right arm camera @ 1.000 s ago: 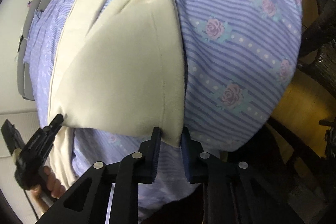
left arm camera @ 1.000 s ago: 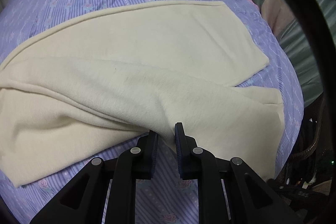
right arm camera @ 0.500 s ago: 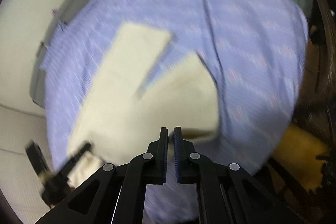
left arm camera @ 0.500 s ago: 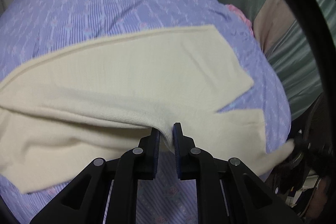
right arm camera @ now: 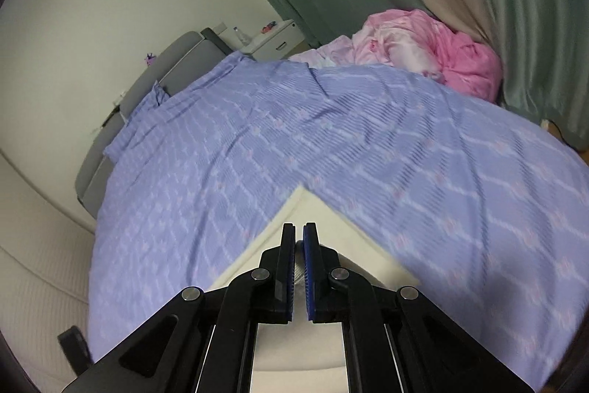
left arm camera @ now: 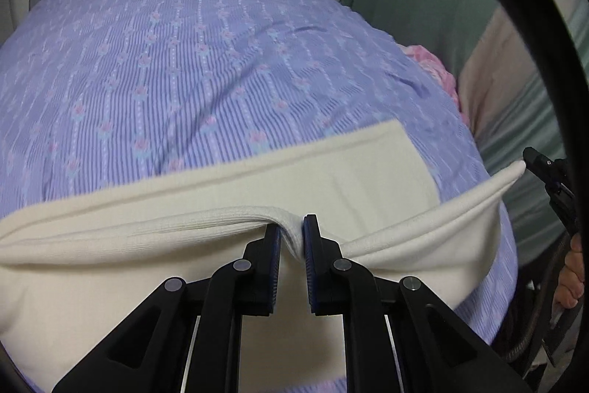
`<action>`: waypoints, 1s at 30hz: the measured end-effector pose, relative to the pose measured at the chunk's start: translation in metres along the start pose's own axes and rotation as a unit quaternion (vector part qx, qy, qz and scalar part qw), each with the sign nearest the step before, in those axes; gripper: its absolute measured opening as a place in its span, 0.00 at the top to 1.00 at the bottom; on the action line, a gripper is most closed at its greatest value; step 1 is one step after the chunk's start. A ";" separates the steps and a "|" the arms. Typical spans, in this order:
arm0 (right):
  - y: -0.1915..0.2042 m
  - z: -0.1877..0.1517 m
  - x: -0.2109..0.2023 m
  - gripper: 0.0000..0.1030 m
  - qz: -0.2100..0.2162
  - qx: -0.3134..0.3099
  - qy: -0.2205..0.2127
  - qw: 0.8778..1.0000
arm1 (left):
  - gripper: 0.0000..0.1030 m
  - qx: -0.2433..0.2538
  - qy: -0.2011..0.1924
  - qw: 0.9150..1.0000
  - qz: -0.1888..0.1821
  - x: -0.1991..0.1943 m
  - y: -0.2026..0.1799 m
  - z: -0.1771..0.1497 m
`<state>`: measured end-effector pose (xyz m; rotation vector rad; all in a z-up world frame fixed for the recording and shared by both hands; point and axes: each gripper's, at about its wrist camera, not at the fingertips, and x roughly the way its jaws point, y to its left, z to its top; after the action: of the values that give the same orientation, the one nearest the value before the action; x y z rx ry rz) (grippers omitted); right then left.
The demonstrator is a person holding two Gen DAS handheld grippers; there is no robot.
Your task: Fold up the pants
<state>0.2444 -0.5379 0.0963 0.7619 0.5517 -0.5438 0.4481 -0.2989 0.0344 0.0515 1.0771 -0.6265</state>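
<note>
The pants (left arm camera: 360, 172), cream knit, lie across the near part of the bed (left arm camera: 206, 61), their long axis running left to right in the left wrist view. One leg rests flat on the striped cover, its cuff end toward the right. The other leg is lifted off it along its near edge.

The left tongs (left arm camera: 291, 238) are clamped on a bunched fold of that lifted edge, roughly midway along the leg; cloth fills the gap between the pads. The right tongs (right arm camera: 299, 245) are closed tight, with a thin layer of the cream cloth pinched between them. In the left view they (left arm camera: 545, 168) show at the far right, holding the cuff corner, which pulls up to a point.

So the lifted leg hangs as a taut band between the two grips, and the flat leg lies just beyond it, farther up the bed. Judging from this, the coming move is a carry away from the person, both grips going over together, to lay the held leg on the flat one. The right grip is nearer the flat cuff and would set the alignment there. The waist end runs out of view on the left.
</note>
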 end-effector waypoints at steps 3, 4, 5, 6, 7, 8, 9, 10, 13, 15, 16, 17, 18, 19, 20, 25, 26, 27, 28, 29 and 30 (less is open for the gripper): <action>0.006 0.014 0.035 0.98 -0.013 -0.019 0.004 1.000 | 0.87 -0.007 -0.002 1.000 0.021 0.017 0.007 0.014; 0.006 0.020 0.046 0.98 -0.016 -0.024 0.006 1.000 | 0.87 -0.012 0.001 1.000 0.021 0.024 0.011 0.018; 0.008 0.025 0.059 0.98 -0.017 -0.028 0.009 0.999 | 0.87 -0.020 0.006 1.000 0.022 0.032 0.014 0.019; 0.006 0.029 0.068 0.98 -0.020 -0.032 0.013 0.999 | 0.87 -0.026 0.012 0.999 0.026 0.039 0.018 0.020; 0.008 0.032 0.079 0.98 -0.018 -0.043 0.023 0.999 | 0.87 -0.028 0.021 0.999 0.036 0.048 0.020 0.022; 0.009 0.033 0.087 0.98 -0.013 -0.049 0.033 0.998 | 0.86 -0.024 0.029 0.998 0.046 0.054 0.020 0.022; 0.009 0.033 0.095 0.98 -0.019 -0.054 0.041 0.998 | 0.82 -0.018 0.038 0.997 0.060 0.059 0.019 0.021; 0.011 0.031 0.100 0.95 -0.026 -0.068 0.045 0.996 | 0.79 -0.008 0.044 0.996 0.077 0.061 0.017 0.022; 0.016 0.022 0.116 0.70 -0.025 -0.121 0.078 0.989 | 0.31 0.016 0.034 0.995 0.091 0.050 0.009 0.022; 0.017 0.014 0.125 0.65 -0.017 -0.152 0.101 0.983 | 0.17 0.030 0.028 0.997 0.068 0.037 0.006 0.025; 0.018 0.008 0.130 0.65 -0.016 -0.173 0.114 0.978 | 0.17 0.044 0.040 0.996 0.059 0.032 0.003 0.029; 0.018 0.004 0.135 0.65 -0.016 -0.189 0.126 0.974 | 0.17 0.055 0.046 0.996 0.055 0.029 0.001 0.033; 0.019 0.001 0.140 0.65 -0.016 -0.207 0.139 0.968 | 0.17 0.069 0.051 0.995 0.051 0.028 0.001 0.037; 0.018 -0.003 0.146 0.65 -0.013 -0.222 0.154 0.963 | 0.17 0.092 0.055 0.993 0.042 0.027 -0.001 0.040; 0.017 -0.006 0.149 0.65 -0.007 -0.232 0.165 0.959 | 0.17 0.124 0.062 0.990 0.025 0.029 -0.004 0.044; 0.021 -0.015 0.166 0.65 0.003 -0.301 0.192 0.934 | 0.22 0.247 0.109 0.962 -0.047 0.050 -0.016 0.056; 0.022 -0.016 0.168 0.65 0.010 -0.312 0.195 0.930 | 0.22 0.257 0.128 0.956 -0.066 0.057 -0.018 0.057; 0.025 -0.017 0.171 0.65 0.017 -0.322 0.199 0.926 | 0.26 0.263 0.143 0.951 -0.079 0.063 -0.020 0.057; 0.027 -0.016 0.174 0.65 0.026 -0.328 0.202 0.922 | 0.30 0.267 0.155 0.946 -0.093 0.067 -0.026 0.054; 0.029 -0.016 0.177 0.65 0.032 -0.333 0.206 0.920 | 0.35 0.269 0.163 0.944 -0.104 0.073 -0.028 0.053; 0.030 -0.016 0.181 0.65 0.032 -0.340 0.209 0.917 | 0.36 0.269 0.167 0.942 -0.113 0.078 -0.030 0.054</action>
<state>0.3907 -0.5534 -0.0144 0.2180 1.0397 -0.0949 0.5011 -0.3767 0.0035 0.5320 1.2190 -1.1383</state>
